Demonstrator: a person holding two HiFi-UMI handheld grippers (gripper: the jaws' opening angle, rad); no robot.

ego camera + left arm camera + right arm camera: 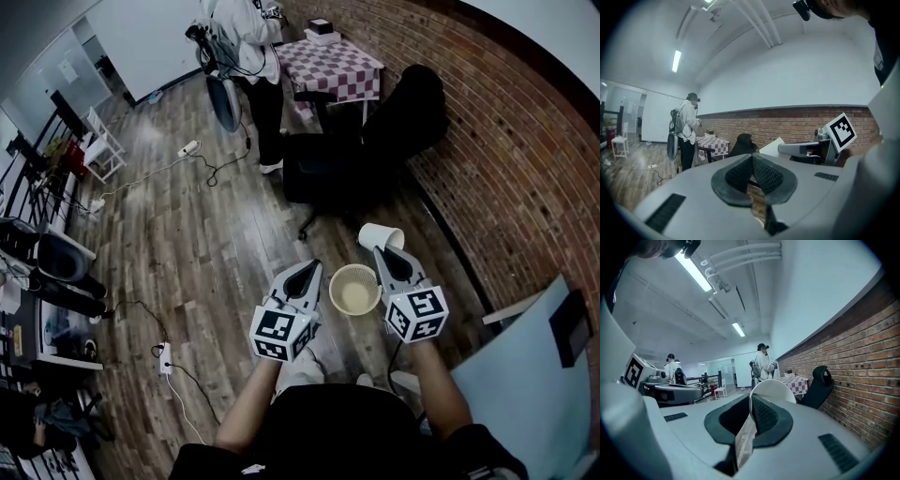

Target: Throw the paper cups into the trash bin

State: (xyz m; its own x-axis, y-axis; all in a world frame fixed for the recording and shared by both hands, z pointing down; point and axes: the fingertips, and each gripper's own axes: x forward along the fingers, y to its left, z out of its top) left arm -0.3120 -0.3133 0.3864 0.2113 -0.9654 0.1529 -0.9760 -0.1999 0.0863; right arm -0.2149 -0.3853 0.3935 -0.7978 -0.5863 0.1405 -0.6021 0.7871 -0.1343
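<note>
A white paper cup (380,234) is pinched by its wall in my right gripper (383,253), which is shut on it. The cup hangs just beyond the far rim of a round beige trash bin (355,268) standing on the wooden floor. In the right gripper view the cup (774,388) sticks up past the shut jaws of the right gripper (751,403). My left gripper (307,270) hovers left of the bin, shut with nothing in it. The left gripper view shows the left gripper (751,160) with its pads together.
A black office chair (349,159) stands just beyond the bin, by the brick wall (525,159). A person (255,66) stands near a checkered table (336,67). Cables and a power strip (165,358) lie on the floor at left. A pale board (520,375) leans at right.
</note>
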